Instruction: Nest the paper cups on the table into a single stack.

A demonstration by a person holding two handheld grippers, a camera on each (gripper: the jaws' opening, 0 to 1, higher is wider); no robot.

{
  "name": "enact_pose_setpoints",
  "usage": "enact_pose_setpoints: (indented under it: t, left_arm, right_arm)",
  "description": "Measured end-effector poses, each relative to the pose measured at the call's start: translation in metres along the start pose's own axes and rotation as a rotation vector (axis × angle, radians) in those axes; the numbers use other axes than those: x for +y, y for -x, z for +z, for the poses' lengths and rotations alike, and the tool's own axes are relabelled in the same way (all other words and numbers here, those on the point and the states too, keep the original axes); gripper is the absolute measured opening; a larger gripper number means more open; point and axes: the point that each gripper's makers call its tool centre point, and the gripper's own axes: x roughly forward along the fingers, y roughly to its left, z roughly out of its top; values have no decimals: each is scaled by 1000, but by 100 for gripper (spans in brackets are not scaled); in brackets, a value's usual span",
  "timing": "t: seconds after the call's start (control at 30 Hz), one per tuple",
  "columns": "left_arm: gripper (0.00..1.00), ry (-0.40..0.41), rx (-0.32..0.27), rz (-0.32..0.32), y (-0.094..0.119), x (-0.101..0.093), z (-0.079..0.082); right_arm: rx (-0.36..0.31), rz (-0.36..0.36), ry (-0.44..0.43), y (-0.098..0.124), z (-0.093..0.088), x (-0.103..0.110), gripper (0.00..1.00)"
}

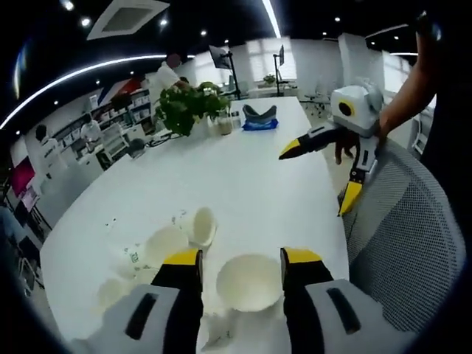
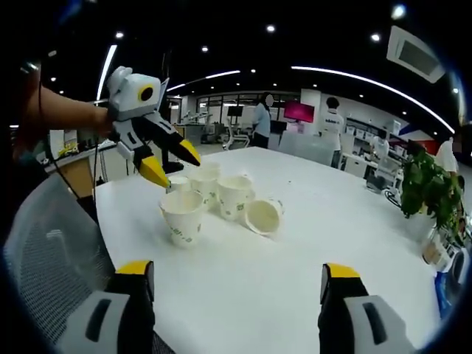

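Here, in the left gripper view, the left claw (image 1: 240,258) stands with its yellow-tipped jaws spread apart, an upright paper cup (image 1: 248,282) seen from above in the gap between them; whether the jaws touch it cannot be told. Just left of that jaw lie more cups, one tipped on its side (image 1: 203,226) with its mouth facing the camera, and another with green print (image 1: 140,258) beside it, all on the white surface (image 1: 243,169). Farther right, over the surface's edge, hangs the right claw (image 1: 318,169), jaws wide open and holding nothing, a hand (image 1: 391,110) behind it. A grey mesh chair back (image 1: 413,236) sits at right. At the far end stand a leafy plant (image 1: 188,107) and a blue item (image 1: 259,122).

In the right gripper view, the right claw (image 2: 236,276) shows its own jaws well apart, bare surface (image 2: 295,273) between them. Beyond, a cluster of cups (image 2: 217,195) stands close together, one lying on its side (image 2: 262,215). The left claw (image 2: 168,164) hovers open just above the nearest upright cup (image 2: 181,214). People stand in the office behind.
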Motion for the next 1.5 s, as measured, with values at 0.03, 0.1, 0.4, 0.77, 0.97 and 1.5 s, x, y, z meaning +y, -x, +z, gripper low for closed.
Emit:
enact_pose_setpoints:
  t: [0.03,0.1,0.4,0.77,0.97,1.5]
  left_arm:
    - [45,16,-6,7,0,6,1]
    - [45,27,-12,20,-1,15,2]
    - [39,22,-3,51,-7,43,1]
    - [32,21,46,29,-32,54,-11]
    - [31,17,69,13,-46,65,-15]
    - [19,25,155,14,-74,83,-41]
  right_arm:
    - [-3,0,-1,0,0,0,95]
    - [-8,-5,-5,0,1,-1,95]
    - [-3,-6,-6,1,1,0,95]
    - [-13,4,-14,0,1,1,97]
    - [-5,4,-13,0,0,2,97]
    - [8,1,-19,-1,-3,1,96]
